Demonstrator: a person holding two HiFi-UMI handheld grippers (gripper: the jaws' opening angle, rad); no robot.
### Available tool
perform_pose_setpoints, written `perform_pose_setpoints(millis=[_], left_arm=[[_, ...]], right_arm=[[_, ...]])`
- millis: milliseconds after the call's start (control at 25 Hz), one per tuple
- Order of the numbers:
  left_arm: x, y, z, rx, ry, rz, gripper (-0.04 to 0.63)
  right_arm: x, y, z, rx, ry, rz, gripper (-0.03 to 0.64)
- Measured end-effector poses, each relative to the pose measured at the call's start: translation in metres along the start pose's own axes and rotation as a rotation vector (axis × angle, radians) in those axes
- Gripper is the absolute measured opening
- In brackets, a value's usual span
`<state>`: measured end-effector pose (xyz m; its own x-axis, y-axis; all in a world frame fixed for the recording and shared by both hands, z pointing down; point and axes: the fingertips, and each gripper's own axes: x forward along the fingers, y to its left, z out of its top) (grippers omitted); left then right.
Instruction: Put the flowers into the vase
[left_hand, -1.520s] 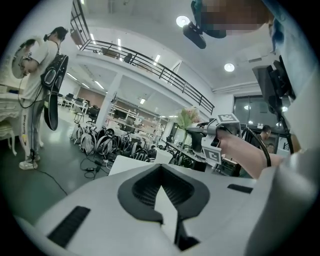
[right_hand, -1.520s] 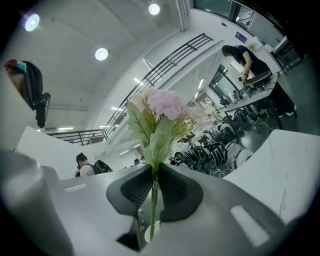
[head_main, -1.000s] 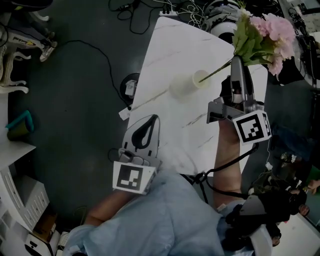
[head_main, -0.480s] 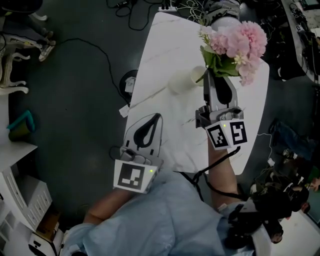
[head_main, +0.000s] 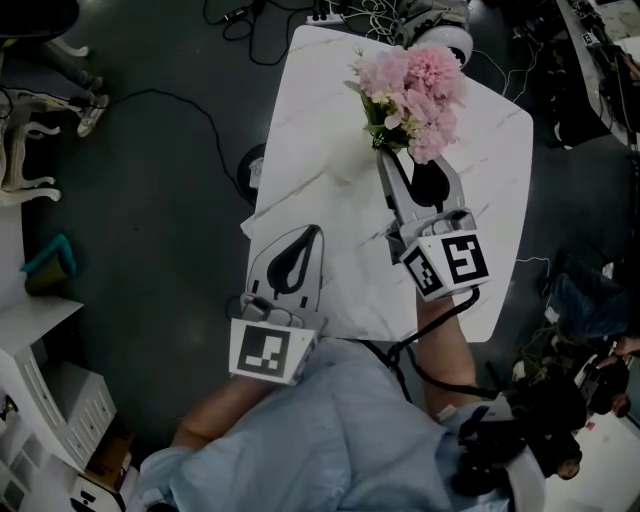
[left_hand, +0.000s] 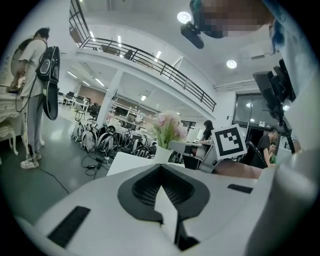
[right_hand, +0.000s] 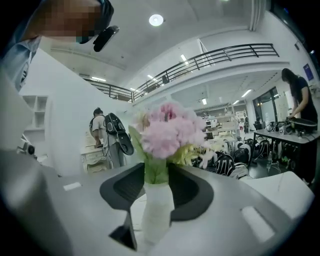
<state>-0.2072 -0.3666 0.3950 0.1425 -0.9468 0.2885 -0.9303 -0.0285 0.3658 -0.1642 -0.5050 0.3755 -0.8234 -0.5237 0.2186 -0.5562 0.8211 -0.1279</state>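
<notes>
Flowers, which half a second ago leaned in from the right of the vase, now stand upright over it with their green stems running down into its mouth. The white marble table carries the vase, the left gripper rests well to the near left of the vase as before with its jaws together on nothing, and dark cables lie on the floor beyond the vase. The right gripper has its jaws clamped on the stems just above the vase's mouth.
</notes>
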Motion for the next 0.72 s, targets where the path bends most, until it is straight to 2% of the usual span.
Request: perform_pose_setpoints(millis=[400,720], left_arm=[[0.000,-0.016,0.003,0.040,-0.013,-0.027,0.004],[-0.006,-0.031,0.012,0.096,-0.034,-0.022,0.003]], right_arm=[[-0.024,0.004,-0.018,0.084,0.041,-0.009,0.149],[-0.060,0.005,-0.039,0.166,0.085,-0.060,0.147]])
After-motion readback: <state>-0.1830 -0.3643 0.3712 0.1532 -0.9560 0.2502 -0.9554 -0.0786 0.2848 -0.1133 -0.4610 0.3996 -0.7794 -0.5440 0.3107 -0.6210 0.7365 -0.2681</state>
